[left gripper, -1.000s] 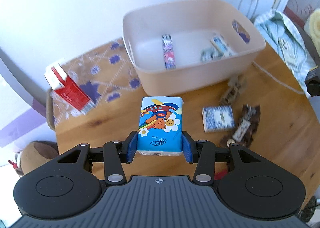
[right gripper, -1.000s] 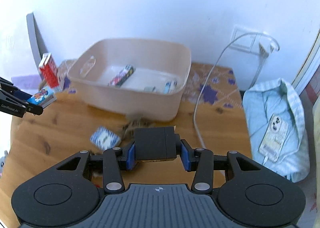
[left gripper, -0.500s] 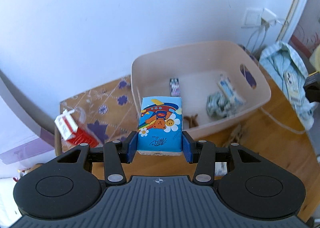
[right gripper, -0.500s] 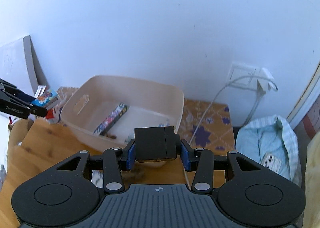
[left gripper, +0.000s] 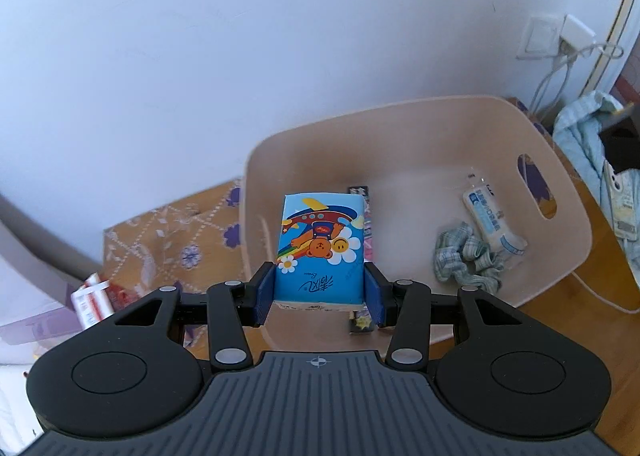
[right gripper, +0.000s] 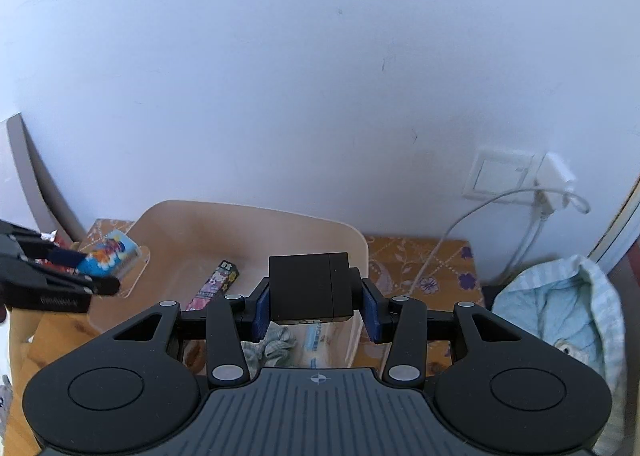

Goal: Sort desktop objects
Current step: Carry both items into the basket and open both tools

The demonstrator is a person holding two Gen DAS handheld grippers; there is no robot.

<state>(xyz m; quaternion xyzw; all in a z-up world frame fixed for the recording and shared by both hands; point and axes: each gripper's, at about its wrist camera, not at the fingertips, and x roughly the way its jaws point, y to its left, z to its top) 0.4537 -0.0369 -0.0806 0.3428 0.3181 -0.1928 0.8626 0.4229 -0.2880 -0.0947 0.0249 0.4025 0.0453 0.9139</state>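
Both loads are at the drop-off step. The left gripper [left gripper: 320, 290] clamps its fingers on a blue cartoon-printed tissue pack [left gripper: 320, 246] above the beige plastic tub [left gripper: 568, 216] at the wooden worktop's [left gripper: 600, 276] back edge. The right gripper [right gripper: 316, 310] grips one black box-shaped block [right gripper: 310, 286] over the tub's right rim. Next, I judge, lower and release. Inside lie three things: one long printed box [left gripper: 368, 230], one checked cloth [left gripper: 466, 256], one white sachet [left gripper: 492, 222].
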